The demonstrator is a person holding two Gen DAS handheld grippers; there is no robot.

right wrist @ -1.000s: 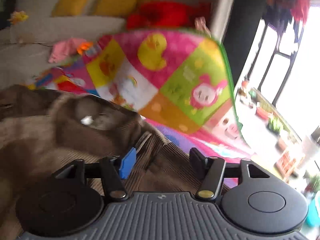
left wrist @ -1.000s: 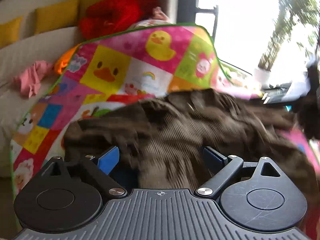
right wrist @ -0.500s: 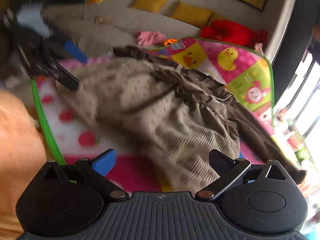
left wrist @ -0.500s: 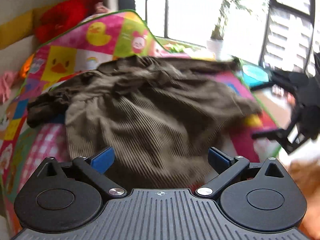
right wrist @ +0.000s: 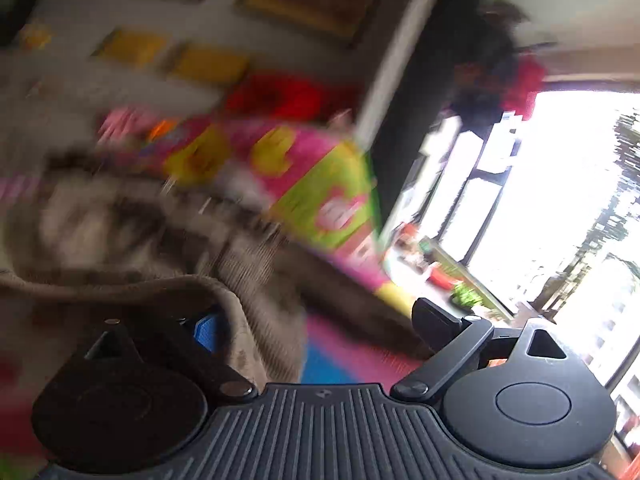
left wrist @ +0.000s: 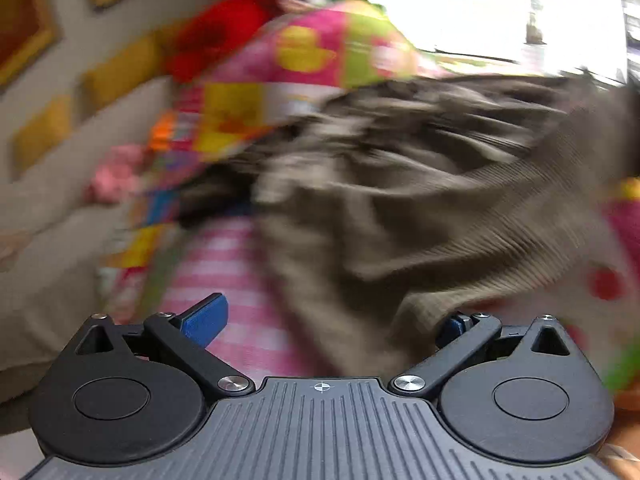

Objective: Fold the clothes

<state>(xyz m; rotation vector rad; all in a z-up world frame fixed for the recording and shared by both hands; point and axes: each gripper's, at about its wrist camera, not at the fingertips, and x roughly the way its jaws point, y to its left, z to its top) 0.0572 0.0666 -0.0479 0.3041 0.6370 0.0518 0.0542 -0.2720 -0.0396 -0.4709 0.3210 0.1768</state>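
Left wrist view, heavy motion blur. Up close: left gripper (left wrist: 326, 318), fingers spread wide, blue pad on the near-left finger (left wrist: 205, 319) clear of cloth, opposite finger half buried under the hem of the brown corduroy garment (left wrist: 420, 216). Nothing pinched between them. Garment lying straight ahead and to the right of those fingers, its near edge drooping down to the gripper body, bulk running away toward the window (left wrist: 480, 8). Long axis roughly diagonal, near-left to far-right, though blur leaves that uncertain. Under it, pink checked stretch of the play mat (left wrist: 240, 264); farther back, duck-print panels tipped up, red cushion (left wrist: 224, 28), yellow pillows (left wrist: 124, 76) on a pale sofa (left wrist: 44, 256).

Right wrist view, just as smeared. Right gripper (right wrist: 316, 326) also spread wide, a fold of the garment (right wrist: 248, 320) draped over the left-hand finger and covering most of its blue pad, other finger bare over the mat. Cloth lying to the left and ahead from here.

Judging from both: each gripper at an edge, both near enough to close; the right one with cloth already inside its gap looks better placed to grab first.

No brand, label or legible writing anywhere; only cartoon prints.
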